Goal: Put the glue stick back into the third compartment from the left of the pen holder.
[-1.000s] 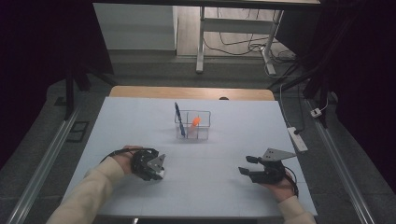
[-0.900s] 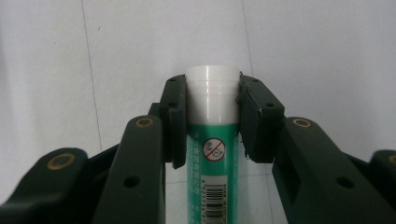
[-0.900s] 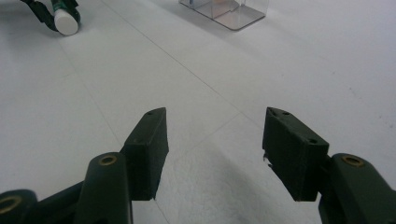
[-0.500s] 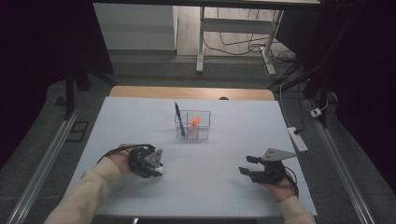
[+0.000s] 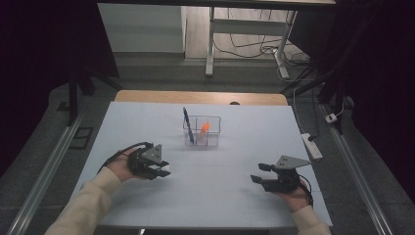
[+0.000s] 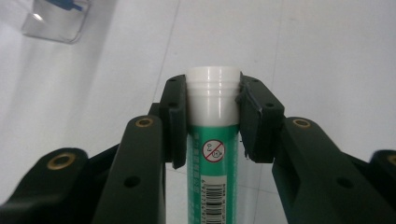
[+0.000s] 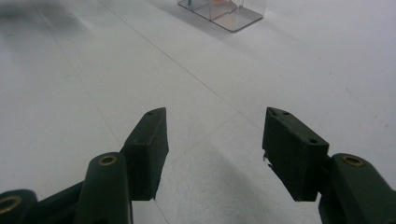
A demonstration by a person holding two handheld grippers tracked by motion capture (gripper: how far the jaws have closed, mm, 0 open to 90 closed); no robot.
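L gripper [image 5: 164, 170], near-left on the white table [image 5: 235, 196], jaws clamped on a green marker [image 6: 214, 154] w/ white cap [image 6: 213, 93], cap end poking just past the pads [image 6: 177, 116]. Mid-table, farther back: clear organizer [image 5: 201, 131] w/ a blue pen [image 5: 187, 125] standing tilted in its left part and an orange item [image 5: 205, 128] in the middle. R gripper [image 5: 260, 174], near-right, jaws wide apart, holding nothing, just over bare table; organizer well ahead of it.

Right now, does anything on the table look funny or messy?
Nothing is spilled or broken. The clear holder stands upright mid-table with a blue pen leaning in it and something orange inside. The left gripper is clamped on a green marker near its white cap; the right gripper is open, empty.
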